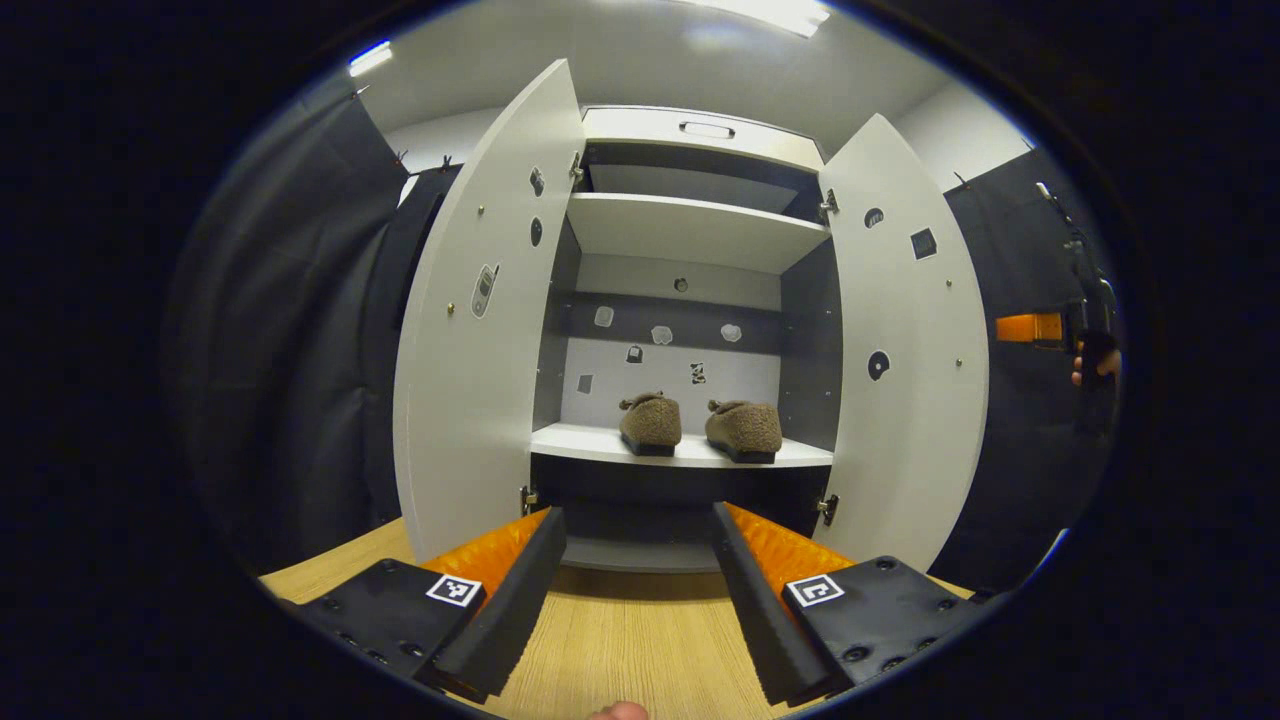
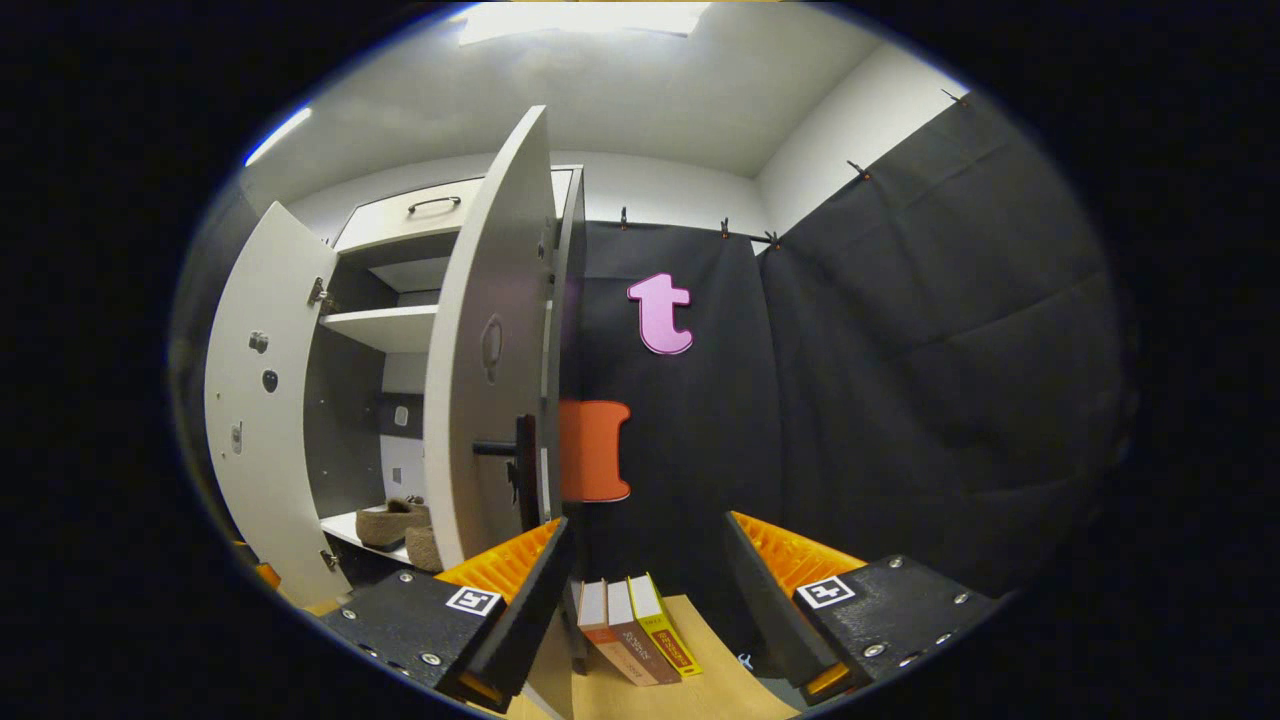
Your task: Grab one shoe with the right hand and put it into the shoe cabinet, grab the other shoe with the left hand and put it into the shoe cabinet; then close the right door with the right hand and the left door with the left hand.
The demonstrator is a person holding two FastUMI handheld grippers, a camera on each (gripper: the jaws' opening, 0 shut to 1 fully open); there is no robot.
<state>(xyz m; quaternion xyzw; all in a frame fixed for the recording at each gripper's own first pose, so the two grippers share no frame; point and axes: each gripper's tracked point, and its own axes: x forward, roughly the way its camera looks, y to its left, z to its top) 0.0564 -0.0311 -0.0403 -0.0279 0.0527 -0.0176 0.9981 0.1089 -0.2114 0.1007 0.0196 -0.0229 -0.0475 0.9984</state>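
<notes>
Both brown fuzzy slippers, the left slipper (image 1: 651,424) and the right slipper (image 1: 745,430), already sit side by side on the lower shelf (image 1: 580,443) of the shoe cabinet (image 1: 700,150), toes pointing at the back wall. They look soft and light, and nothing suggests you need to touch them again. What remains, by the look of it, is the two doors, both standing wide open.

Your left gripper (image 1: 638,570) is spread apart and empty, hovering over the wooden table (image 1: 620,640) and facing the cabinet's opening squarely. Your right gripper (image 2: 645,590) is likewise spread and empty, just beside the outer face of the right door (image 2: 480,380), whose dark bar handle (image 2: 515,455) sits near that door's free edge. Some books (image 2: 635,630) lie on the table below it.

The doors are thin, rigid panels on hinges, so they should swing easily and need a push more than a pinch. Put a finger flat against the right door's outer face near the handle, away from the hinges, and sweep it shut. Then do the same on the left door (image 1: 480,330), pressing near its free edge. Go gently, since a light panel may bounce back off the frame.
</notes>
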